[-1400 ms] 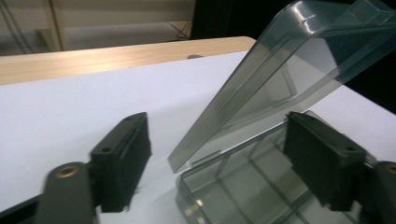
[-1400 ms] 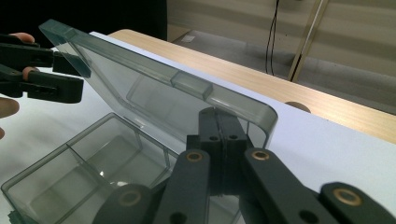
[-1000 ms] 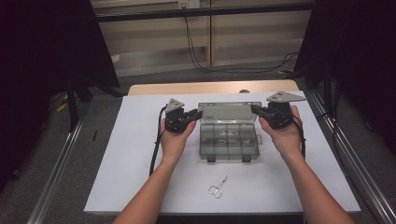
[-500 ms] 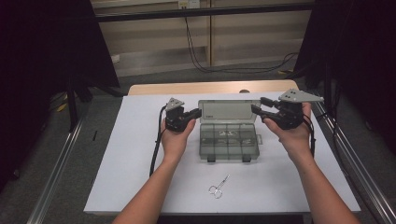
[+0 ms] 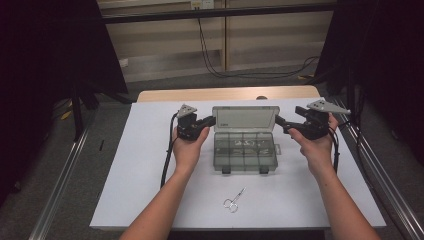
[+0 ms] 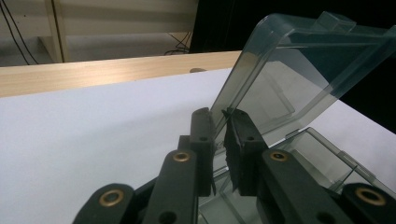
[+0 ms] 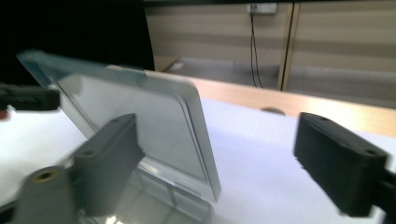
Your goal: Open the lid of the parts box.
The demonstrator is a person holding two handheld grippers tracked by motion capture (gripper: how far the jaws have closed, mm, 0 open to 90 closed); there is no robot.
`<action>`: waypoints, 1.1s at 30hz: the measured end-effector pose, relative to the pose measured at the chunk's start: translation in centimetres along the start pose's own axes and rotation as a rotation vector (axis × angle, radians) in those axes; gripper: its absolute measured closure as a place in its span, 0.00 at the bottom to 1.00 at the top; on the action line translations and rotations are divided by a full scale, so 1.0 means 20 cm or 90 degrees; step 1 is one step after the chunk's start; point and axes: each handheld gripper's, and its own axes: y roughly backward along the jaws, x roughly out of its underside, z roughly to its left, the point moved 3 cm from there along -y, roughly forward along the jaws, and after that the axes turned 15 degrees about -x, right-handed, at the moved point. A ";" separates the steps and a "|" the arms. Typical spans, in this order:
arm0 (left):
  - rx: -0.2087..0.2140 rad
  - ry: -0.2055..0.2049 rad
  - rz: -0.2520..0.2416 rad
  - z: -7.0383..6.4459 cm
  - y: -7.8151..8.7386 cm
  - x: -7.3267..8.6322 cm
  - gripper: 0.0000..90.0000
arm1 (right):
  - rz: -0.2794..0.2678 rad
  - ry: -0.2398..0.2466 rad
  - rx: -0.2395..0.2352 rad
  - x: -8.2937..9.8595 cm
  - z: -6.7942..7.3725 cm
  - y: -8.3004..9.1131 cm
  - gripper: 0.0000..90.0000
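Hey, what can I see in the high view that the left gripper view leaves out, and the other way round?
The high view alone takes in the small scissors, both hands, the open right gripper and the box's divided tray. The left gripper view alone shows, close up, the left gripper with its jaws pinched on the edge of the clear lid. Both share the raised lid, the white table and the wooden strip behind it.

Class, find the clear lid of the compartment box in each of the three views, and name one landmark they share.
High view: lid stands raised at centre.
Left gripper view: upper right, its edge pinched.
Right gripper view: left of centre.
Shared landmark: the wooden strip beyond the white tabletop.
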 end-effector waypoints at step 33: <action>-0.003 0.045 0.014 0.03 -0.11 0.02 0.89 | 0.043 -0.009 0.035 0.10 -0.05 -0.20 0.95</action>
